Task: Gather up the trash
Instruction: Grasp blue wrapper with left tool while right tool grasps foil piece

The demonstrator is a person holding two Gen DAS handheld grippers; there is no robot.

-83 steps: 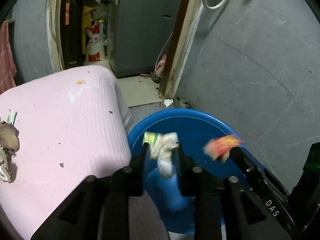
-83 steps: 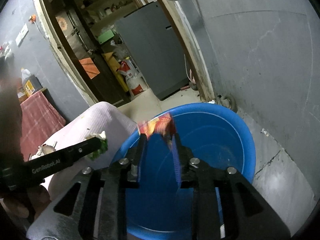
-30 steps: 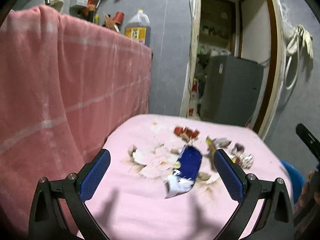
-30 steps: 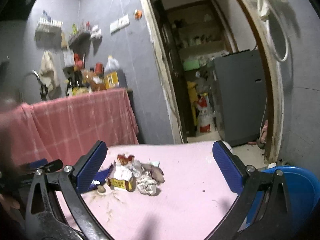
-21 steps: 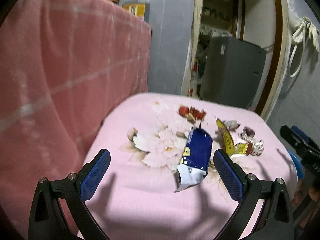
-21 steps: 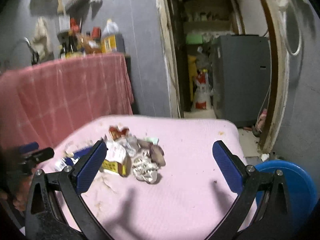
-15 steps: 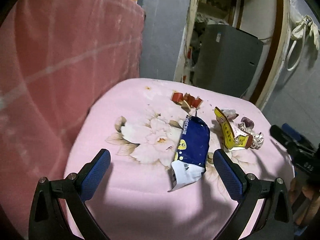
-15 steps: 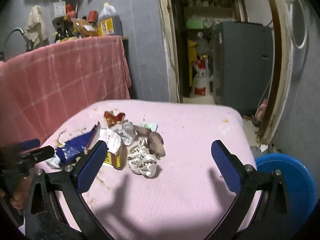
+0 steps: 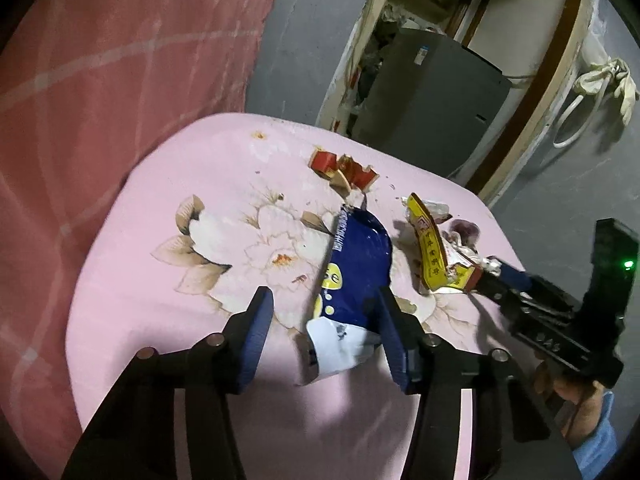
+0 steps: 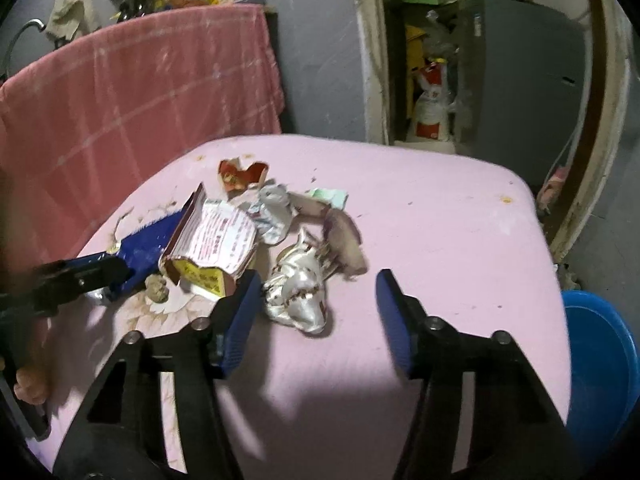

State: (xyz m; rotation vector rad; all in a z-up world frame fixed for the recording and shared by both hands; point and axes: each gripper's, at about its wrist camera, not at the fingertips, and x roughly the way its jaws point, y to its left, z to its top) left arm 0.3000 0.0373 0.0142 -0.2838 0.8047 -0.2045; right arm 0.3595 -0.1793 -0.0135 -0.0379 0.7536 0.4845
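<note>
Your pink bench (image 10: 420,220), its top printed with pale flowers, fills both views now where the blue tub (image 10: 600,360) filled them moments ago; the tub sits low at the bench's right edge, well apart from the litter. That swing away from the tub suggests the last two scraps are delivered and a fresh round of picking is under way.

The remaining trash lies in one loose cluster toward the bench's far left. Largest is the blue wrapper (image 9: 352,264), lying flat with its torn white end nearest you. Just beside it sits the yellow carton (image 10: 212,248), flaps open, and touching that the crumpled silver foil (image 10: 298,284). Beyond them lie a torn red packet (image 9: 344,168), a brownish lump (image 10: 344,240) and a pale green slip (image 10: 330,196).

Your left tongs (image 9: 326,340), wide apart a second ago, have narrowed to bracket the blue wrapper's torn end, though the jaws remain parted and hold nothing. Your right tongs (image 10: 316,312) have likewise dropped low and closed partway, empty, with the silver foil just ahead of the gap and the left pad close against the carton's corner.

Both grasps look about to land, leaving at least four smaller pieces for later trips.
</note>
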